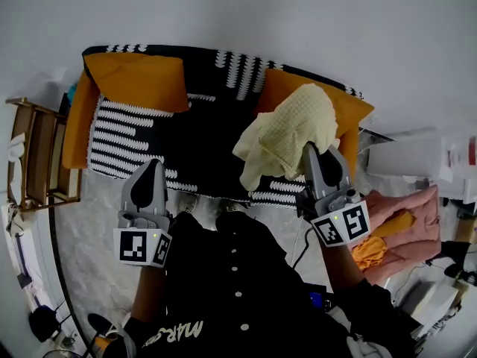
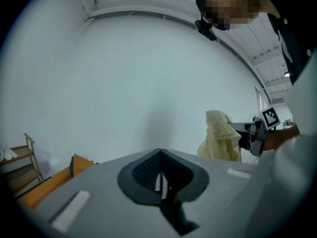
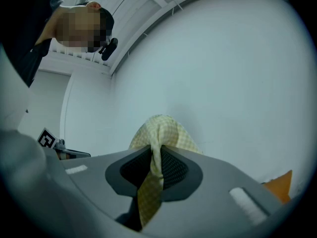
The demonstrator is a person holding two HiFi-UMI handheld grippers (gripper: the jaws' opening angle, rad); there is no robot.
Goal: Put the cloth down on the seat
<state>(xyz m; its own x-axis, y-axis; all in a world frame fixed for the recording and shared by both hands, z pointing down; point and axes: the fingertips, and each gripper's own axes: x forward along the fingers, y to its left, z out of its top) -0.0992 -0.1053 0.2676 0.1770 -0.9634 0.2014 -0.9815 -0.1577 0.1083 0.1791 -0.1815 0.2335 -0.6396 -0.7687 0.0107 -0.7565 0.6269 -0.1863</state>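
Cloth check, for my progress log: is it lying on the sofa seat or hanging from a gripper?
Hanging: the right gripper pinches the cloth, which droops bunched above the sofa seat, not on it.

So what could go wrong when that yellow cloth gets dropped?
The pale yellow waffle-weave cloth hangs bunched from the right gripper, close by the orange cushion. Released there, it may land on the cushion rather than the black-and-white knitted seat. It would probably also land crumpled, as the shut left gripper isn't helping spread it.
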